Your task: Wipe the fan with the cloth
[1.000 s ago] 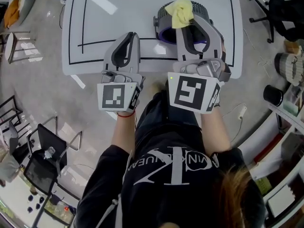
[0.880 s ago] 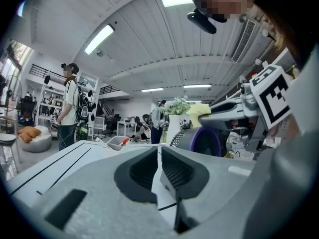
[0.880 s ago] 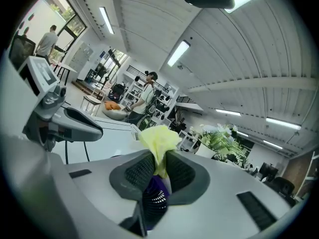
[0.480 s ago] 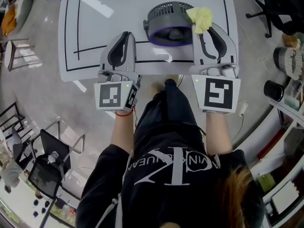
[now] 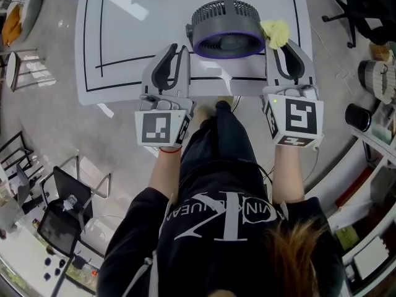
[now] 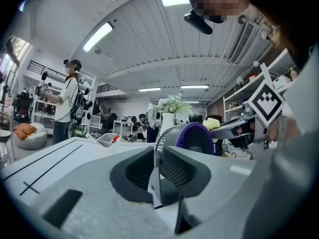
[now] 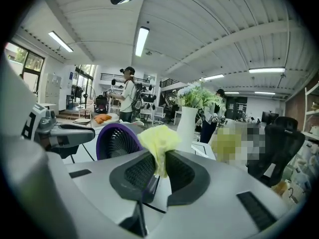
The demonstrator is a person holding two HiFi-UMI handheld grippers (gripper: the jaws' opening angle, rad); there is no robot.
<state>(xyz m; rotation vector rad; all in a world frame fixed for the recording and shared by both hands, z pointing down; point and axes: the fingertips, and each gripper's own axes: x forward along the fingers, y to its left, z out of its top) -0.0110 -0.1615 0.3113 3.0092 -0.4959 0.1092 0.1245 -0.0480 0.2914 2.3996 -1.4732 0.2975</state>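
Note:
A grey fan (image 5: pixel 226 26) with a purple ring stands on the white table (image 5: pixel 124 36), near its front edge. My right gripper (image 5: pixel 281 43) is just right of the fan, shut on a bunched yellow cloth (image 5: pixel 276 32) that sticks out past its tips beside the fan's rim. The right gripper view has the cloth (image 7: pixel 157 137) pinched between the jaws, with the fan (image 7: pixel 117 141) to the left. My left gripper (image 5: pixel 179 51) sits at the fan's front left. Its jaws have just been opening, and a narrow gap with nothing in it shows between them, the fan (image 6: pixel 185 144) close ahead.
Black lines mark the tabletop. A white vase (image 7: pixel 188 121) with a plant stands beyond the fan, and a small white tray (image 6: pixel 107 139) lies farther back. Office chairs (image 5: pixel 370 10) are right of the table. A person (image 6: pixel 65 103) stands far off.
The right gripper carried the cloth from the top of the fan down to its right side. The left gripper shifted right, closer to the fan, and its jaws parted slightly.

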